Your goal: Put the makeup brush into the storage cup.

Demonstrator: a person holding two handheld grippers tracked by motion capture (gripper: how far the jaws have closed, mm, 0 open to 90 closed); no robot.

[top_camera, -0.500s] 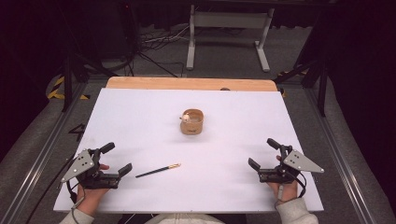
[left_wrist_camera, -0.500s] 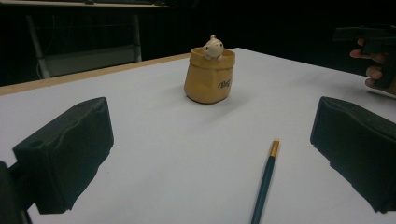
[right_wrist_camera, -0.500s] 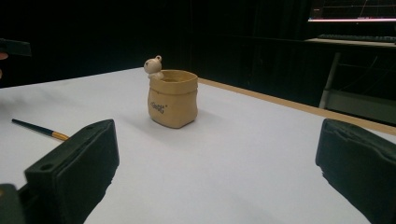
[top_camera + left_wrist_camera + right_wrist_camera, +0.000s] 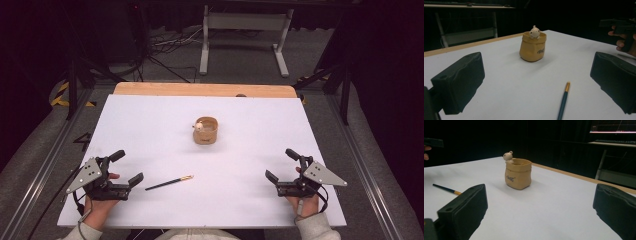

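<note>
A small tan sack-shaped pot (image 4: 205, 131) with a tiny bear figure on its rim stands upright in the middle of the white table (image 4: 260, 120). A dark pencil with a gold end (image 4: 169, 183) lies flat, just right of my left gripper (image 4: 127, 167). That gripper rests open near the front left corner, nothing between its jaws. My right gripper (image 4: 280, 164) is open near the front right, also holding nothing. In the left gripper view, the pot (image 4: 533, 47) and pencil (image 4: 564, 100) lie ahead of the open left gripper (image 4: 537, 82). The right gripper view shows the pot (image 4: 518, 173) ahead and the pencil (image 4: 446, 189) at left.
A wooden strip (image 4: 200, 90) runs along the table's far edge. Beyond it on the floor stand a grey metal frame (image 4: 245, 30) and loose cables (image 4: 165, 50). Metal rails (image 4: 45, 160) flank the table on both sides.
</note>
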